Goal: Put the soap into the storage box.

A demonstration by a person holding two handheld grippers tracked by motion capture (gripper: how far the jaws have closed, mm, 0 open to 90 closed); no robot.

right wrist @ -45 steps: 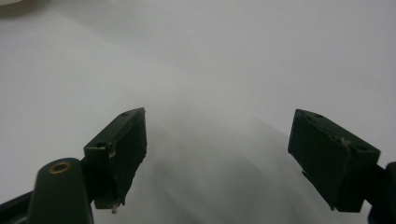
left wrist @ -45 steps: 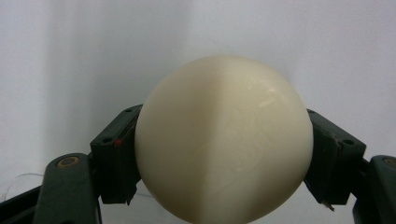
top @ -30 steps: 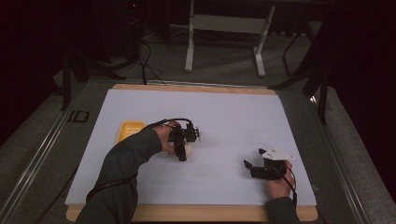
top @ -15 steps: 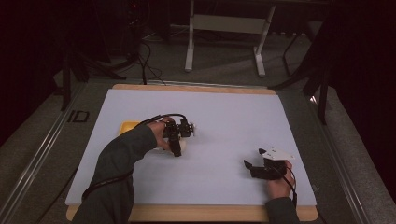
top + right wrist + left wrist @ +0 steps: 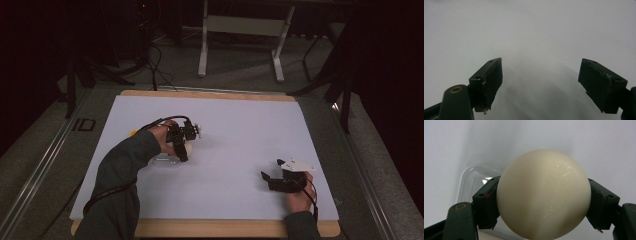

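Up close, cream ball (image 5: 544, 195) between jaws

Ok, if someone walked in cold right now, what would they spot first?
Most likely the cream-coloured ball, clamped between the left gripper's black jaws and big in the left gripper view. Behind it, to the left, lies a clear plastic container on the white table. In the high view, the right gripper sits near the table's front right, jaws open with nothing between them.
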